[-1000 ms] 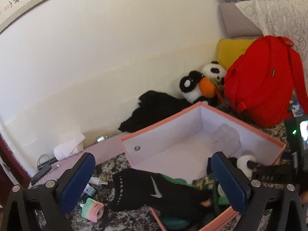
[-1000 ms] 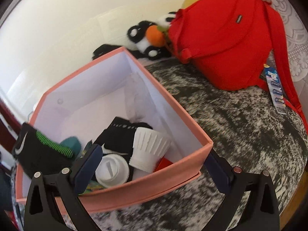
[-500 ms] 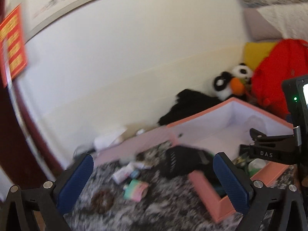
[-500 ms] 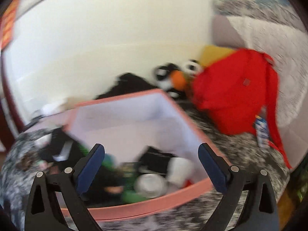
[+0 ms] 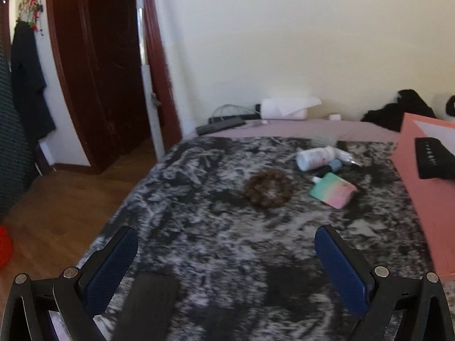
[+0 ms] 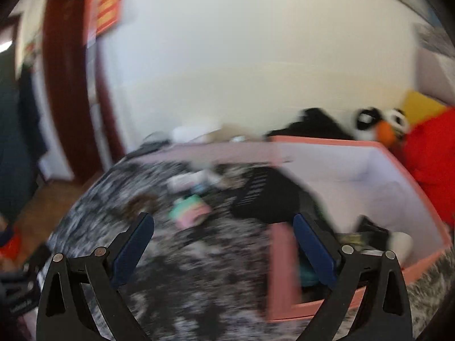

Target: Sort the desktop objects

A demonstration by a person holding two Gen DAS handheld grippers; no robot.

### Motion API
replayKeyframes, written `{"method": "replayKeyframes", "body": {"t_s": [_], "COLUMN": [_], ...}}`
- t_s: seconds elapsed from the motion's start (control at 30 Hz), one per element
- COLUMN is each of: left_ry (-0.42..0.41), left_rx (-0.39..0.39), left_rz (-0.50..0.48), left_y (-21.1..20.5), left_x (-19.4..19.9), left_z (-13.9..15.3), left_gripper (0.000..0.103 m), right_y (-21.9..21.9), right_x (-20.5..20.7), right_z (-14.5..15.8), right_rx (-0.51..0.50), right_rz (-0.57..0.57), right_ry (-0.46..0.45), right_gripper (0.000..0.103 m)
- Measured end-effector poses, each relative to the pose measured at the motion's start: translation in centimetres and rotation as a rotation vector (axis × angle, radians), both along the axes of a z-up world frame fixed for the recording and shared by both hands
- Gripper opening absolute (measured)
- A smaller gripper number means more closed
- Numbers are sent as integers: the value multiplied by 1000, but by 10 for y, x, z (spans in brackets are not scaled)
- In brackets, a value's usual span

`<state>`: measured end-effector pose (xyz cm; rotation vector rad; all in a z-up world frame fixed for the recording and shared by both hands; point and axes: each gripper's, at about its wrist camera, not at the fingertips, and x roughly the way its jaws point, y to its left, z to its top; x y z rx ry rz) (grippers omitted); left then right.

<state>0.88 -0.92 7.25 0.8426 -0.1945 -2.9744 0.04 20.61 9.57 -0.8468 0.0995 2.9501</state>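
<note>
In the left wrist view my left gripper (image 5: 226,258) is open and empty above the black-and-white mottled blanket (image 5: 199,241). Ahead lie a brown scrunchie (image 5: 268,188), a green-pink pouch (image 5: 332,189) and a white bottle (image 5: 315,157) with small bottles beside it. The pink box (image 5: 426,187) is at the right, a black glove (image 5: 433,159) draped over its rim. The right wrist view is blurred: my right gripper (image 6: 223,245) is open and empty near the pink box's (image 6: 284,261) left wall, with the pouch (image 6: 189,209) and scrunchie (image 6: 139,204) ahead.
A tissue pack (image 5: 287,108), cables and a dark flat device (image 5: 220,126) lie by the wall. A dark red door (image 5: 99,65) and wooden floor (image 5: 57,207) are at the left. A panda plush (image 6: 381,126), red backpack (image 6: 432,164) and black cloth (image 6: 318,126) sit behind the box.
Both grippers have swung left, away from the box interior, toward the loose items on the blanket. Both stay open and empty.
</note>
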Motion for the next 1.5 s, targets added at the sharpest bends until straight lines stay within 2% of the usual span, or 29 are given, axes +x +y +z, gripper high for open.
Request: {"method": "replayKeyframes", "body": {"t_s": [0.1,0.17,0.23,0.3,0.4,0.43,0.47,0.5,0.53,0.6,0.63,0.67,0.73,0.77,0.8,0.9,1.0,1.13,1.17,1.23,1.3,1.33,1.47,1.5], "left_ry": [4,-6,-15,-18,-20,-21,-23,-25,-27,-33,-37,-41,-41,-39,-38,-38,-43,-45,-46,-48,-51,-51,-45,-46], "left_rx": [10,20,19,14,-4,-6,-6,-1,5,21,29,37,50,50,49,23,0,-10,-15,-27,-33,-27,-3,-3], "left_rz": [1,1,3,4,17,22,26,30,33,42,44,47,45,42,40,24,15,16,16,16,19,22,27,32], "left_y": [-7,-12,-14,-17,-20,-22,-24,-25,-27,-29,-29,-29,-25,-23,-21,-11,-5,-3,-3,-2,-3,-4,-6,-7], "left_x": [-1,-3,-5,-5,-5,-6,-8,-9,-10,-12,-13,-15,-16,-16,-16,-16,-18,-20,-20,-22,-24,-24,-23,-24], "left_z": [-1,-5,-7,-8,-10,-11,-12,-12,-13,-14,-15,-15,-15,-15,-16,-18,-21,-22,-22,-23,-24,-24,-22,-23], "left_gripper": [103,103,103,103,103,103,103,103,103,103,103,103,103,103,103,103,103,103,103,103,103,103,103,103], "right_y": [-43,-59,-62,-54,-40,-34,-24,-14,4,47,57,66,60,49,37,-17,-47,-24,-17,-9,-5,2,69,83], "right_x": [-12,-23,-39,-52,-40,-35,-22,-8,2,20,25,27,18,13,7,-8,-38,-85,-95,-82,-50,-36,-1,7], "right_z": [-18,-37,-57,-66,-43,-35,-19,-4,8,14,11,2,-12,-18,-24,-43,-68,-95,-99,-78,-44,-29,4,2], "right_rx": [94,138,159,191,377,432,437,432,342,56,-43,-163,-255,-245,-230,-35,146,157,161,261,388,385,-45,-167], "right_rz": [69,82,65,-1,-196,-263,-350,-433,-472,-505,-482,-437,-340,-286,-232,-79,-32,-78,-91,-108,-197,-264,-435,-417], "right_ry": [-41,-107,-180,-185,21,94,195,289,318,319,320,299,208,172,138,76,-26,-162,-181,11,268,348,339,334], "right_gripper": [100,100,100,98,96,97,102,103,103,103,103,103,103,103,103,103,102,100,92,78,87,103,103,103]}}
